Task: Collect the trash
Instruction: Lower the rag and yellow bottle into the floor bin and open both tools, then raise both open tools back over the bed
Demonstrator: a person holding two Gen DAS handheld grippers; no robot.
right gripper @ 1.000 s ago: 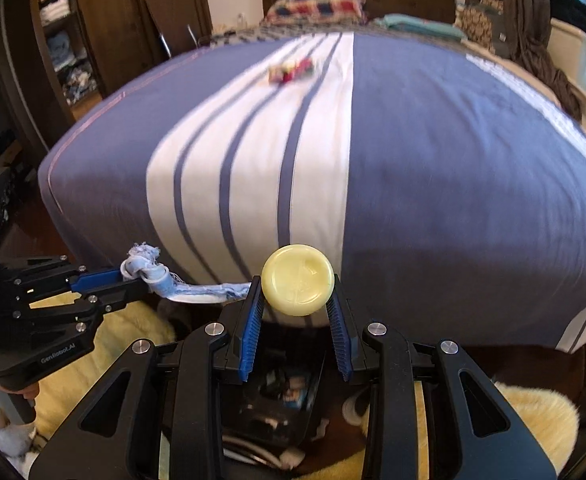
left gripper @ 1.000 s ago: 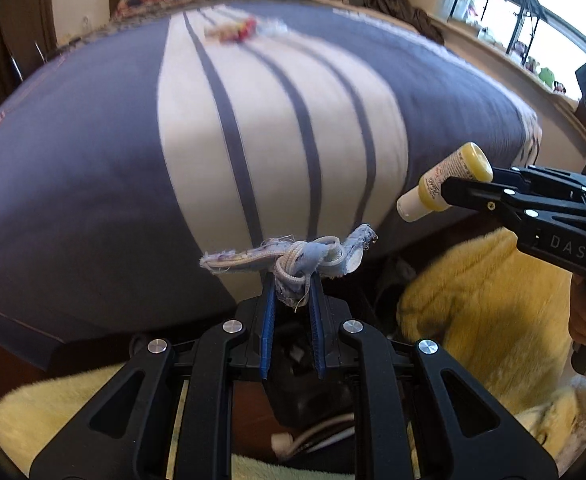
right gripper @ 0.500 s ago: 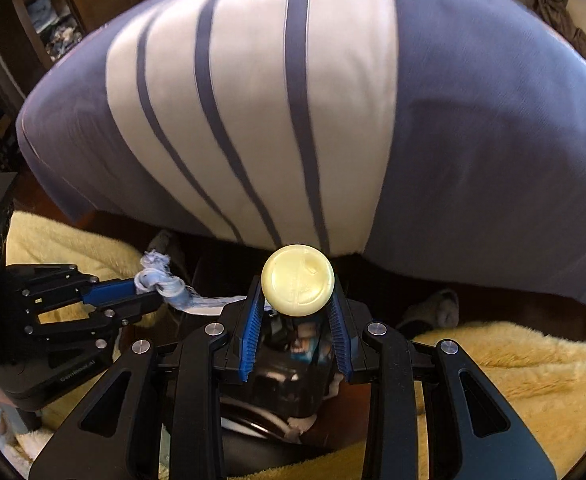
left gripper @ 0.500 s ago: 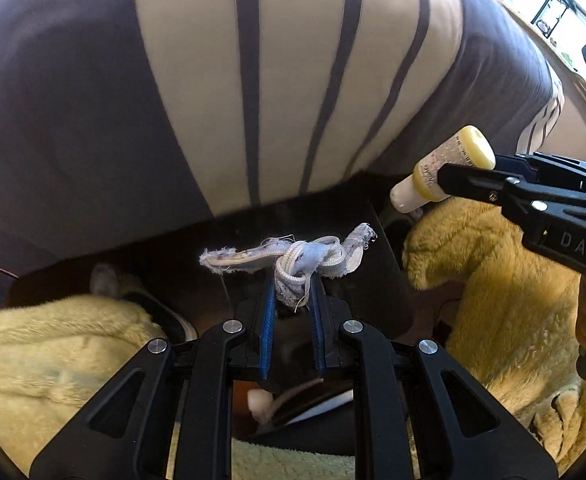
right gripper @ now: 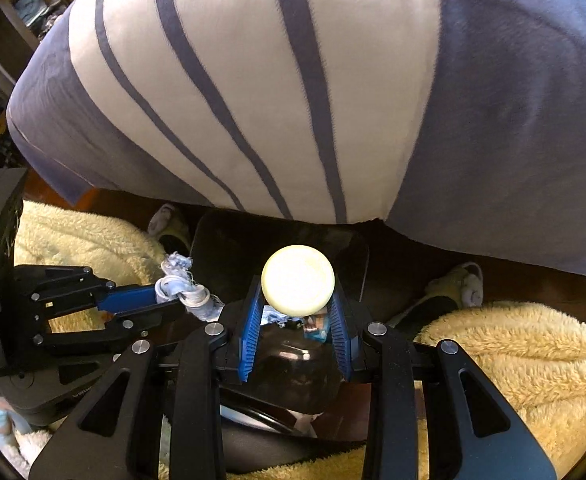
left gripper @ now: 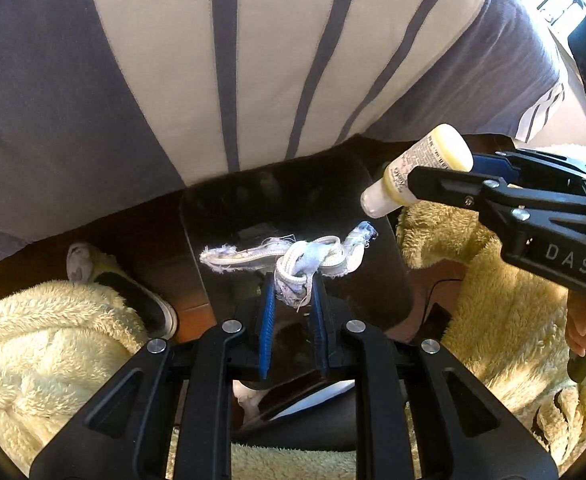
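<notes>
My left gripper (left gripper: 291, 280) is shut on a knotted, frayed white-blue cloth scrap (left gripper: 293, 258) and holds it over the open black trash bin (left gripper: 221, 216). My right gripper (right gripper: 297, 300) is shut on a small pale-yellow bottle (right gripper: 297, 286), seen end-on, also above the bin (right gripper: 213, 236). In the left wrist view the bottle (left gripper: 417, 176) points down-left from the right gripper (left gripper: 445, 184), to the right of the scrap. In the right wrist view the left gripper (right gripper: 173, 300) holds the scrap (right gripper: 181, 288) just left of the bottle.
The striped blue-and-white bed cover (left gripper: 253, 60) hangs right behind the bin. My legs in fluffy yellow fabric (left gripper: 41, 340) flank the bin on both sides (right gripper: 513, 348). A slippered foot (left gripper: 105, 280) stands left of the bin, another (right gripper: 453, 292) on the right.
Both grippers tilted down and moved back from the bed top. The bin has come into view under the scrap and the bottle. Both grips stayed shut.
</notes>
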